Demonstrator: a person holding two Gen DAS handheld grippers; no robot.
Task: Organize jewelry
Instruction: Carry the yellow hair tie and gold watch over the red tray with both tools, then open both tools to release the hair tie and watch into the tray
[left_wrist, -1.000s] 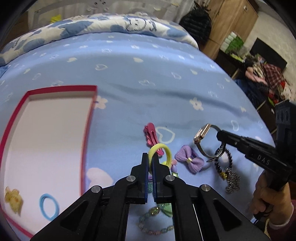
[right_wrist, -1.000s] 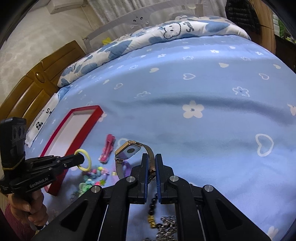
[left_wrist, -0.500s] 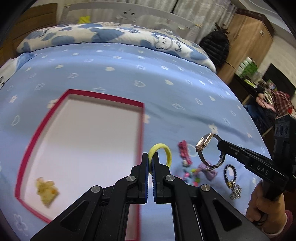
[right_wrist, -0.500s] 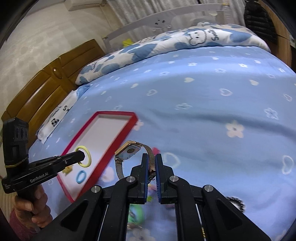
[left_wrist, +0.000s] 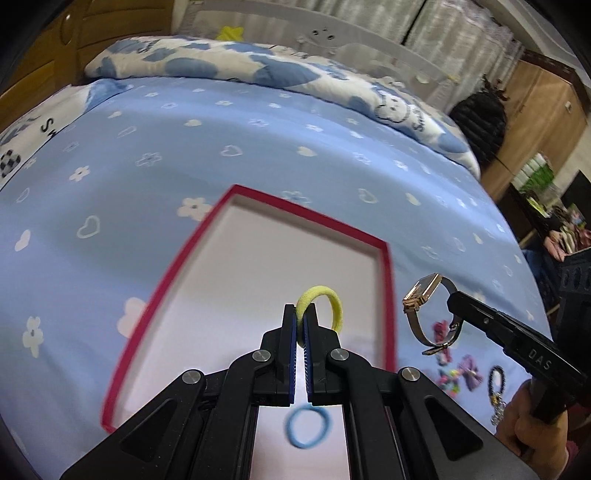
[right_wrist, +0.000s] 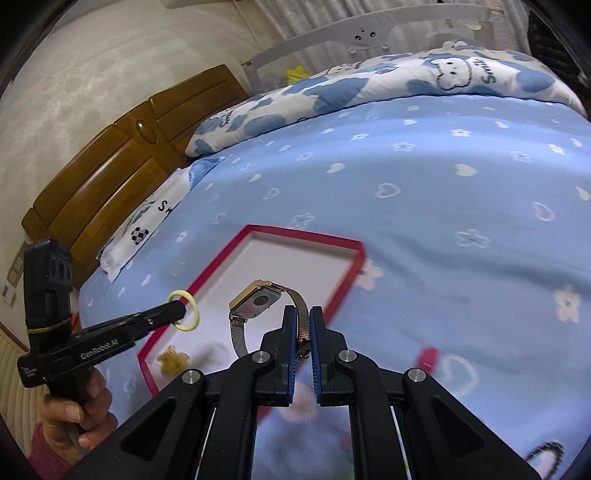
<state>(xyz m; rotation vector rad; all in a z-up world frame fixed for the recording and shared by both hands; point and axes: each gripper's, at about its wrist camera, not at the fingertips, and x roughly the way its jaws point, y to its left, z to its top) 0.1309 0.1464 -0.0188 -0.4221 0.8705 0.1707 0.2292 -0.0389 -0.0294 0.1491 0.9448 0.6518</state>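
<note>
My left tongs (left_wrist: 300, 325) are clenched on the yellow hair tie (left_wrist: 325, 301), held over the red tray (left_wrist: 388, 291). My right tongs (right_wrist: 303, 325) grip the watch (right_wrist: 258, 302) by its mesh strap above the tray's near corner. A blue hair tie (left_wrist: 308, 428) lies inside, on the bed (left_wrist: 147, 155).

A blue bedsheet (left_wrist: 258, 155) with white hearts and flowers covers the bed, a cloud-print quilt (left_wrist: 280, 70) bunched along its far side. A wooden headboard (right_wrist: 110, 173) stands against the wall, and a black jacket (left_wrist: 480, 122) hangs by the wooden wardrobe (left_wrist: 535, 110).
</note>
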